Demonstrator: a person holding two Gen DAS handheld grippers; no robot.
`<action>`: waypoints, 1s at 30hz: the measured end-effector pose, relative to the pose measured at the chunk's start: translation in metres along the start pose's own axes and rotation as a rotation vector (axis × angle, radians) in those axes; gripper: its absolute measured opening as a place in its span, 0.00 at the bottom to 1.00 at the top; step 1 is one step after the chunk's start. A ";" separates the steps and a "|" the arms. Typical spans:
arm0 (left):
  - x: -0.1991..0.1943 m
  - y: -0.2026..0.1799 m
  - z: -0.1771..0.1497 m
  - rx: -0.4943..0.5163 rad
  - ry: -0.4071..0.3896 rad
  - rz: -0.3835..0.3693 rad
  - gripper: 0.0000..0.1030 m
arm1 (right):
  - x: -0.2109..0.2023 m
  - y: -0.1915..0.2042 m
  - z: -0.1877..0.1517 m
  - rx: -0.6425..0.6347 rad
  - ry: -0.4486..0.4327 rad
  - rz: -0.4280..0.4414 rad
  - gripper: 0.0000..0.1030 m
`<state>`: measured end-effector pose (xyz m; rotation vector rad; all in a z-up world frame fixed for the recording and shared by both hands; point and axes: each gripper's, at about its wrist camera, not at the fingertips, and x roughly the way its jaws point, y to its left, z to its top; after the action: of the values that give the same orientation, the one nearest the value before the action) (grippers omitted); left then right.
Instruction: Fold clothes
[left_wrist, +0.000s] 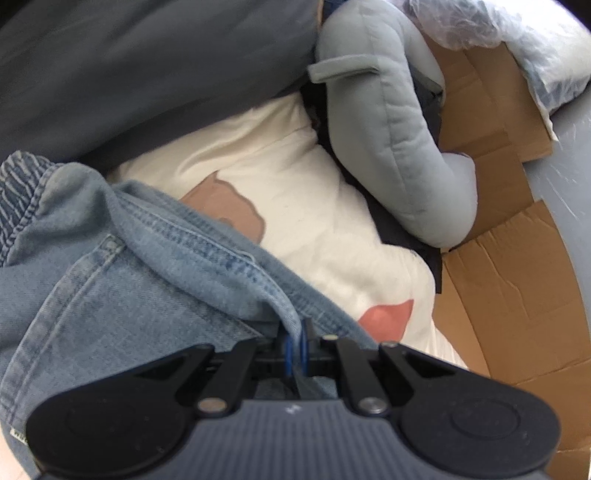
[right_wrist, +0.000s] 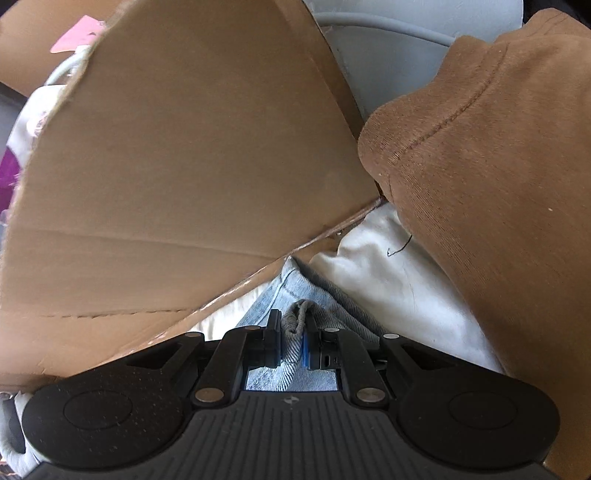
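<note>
A light blue denim garment (left_wrist: 110, 266) with an elastic waistband fills the lower left of the left wrist view. My left gripper (left_wrist: 295, 341) is shut on a stitched hem of it, the cloth pinched between the blue pads. In the right wrist view my right gripper (right_wrist: 293, 336) is shut on a bunched, frayed denim edge (right_wrist: 295, 314) of what looks like the same garment. Both grippers point steeply down over a pile of clothes.
A white cloth (left_wrist: 295, 206) with tan and pink patches lies under the denim. A grey-blue padded garment (left_wrist: 399, 122) and flattened cardboard (left_wrist: 517, 280) lie at right. A cardboard flap (right_wrist: 177, 166) stands close before the right gripper, a brown fleece garment (right_wrist: 498, 166) beside it.
</note>
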<state>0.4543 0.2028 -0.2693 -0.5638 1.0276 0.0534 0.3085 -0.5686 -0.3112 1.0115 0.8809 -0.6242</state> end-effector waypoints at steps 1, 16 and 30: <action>0.002 -0.003 0.001 0.006 0.002 0.001 0.05 | 0.002 -0.001 0.000 0.004 -0.003 -0.005 0.09; 0.032 -0.027 0.012 0.055 0.040 0.039 0.05 | 0.022 -0.006 -0.001 0.030 -0.023 -0.037 0.09; 0.036 -0.029 0.007 0.030 0.125 0.010 0.12 | 0.019 -0.011 0.003 0.068 -0.075 -0.056 0.09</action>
<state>0.4875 0.1738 -0.2843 -0.5404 1.1506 0.0118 0.3110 -0.5768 -0.3318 1.0212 0.8291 -0.7390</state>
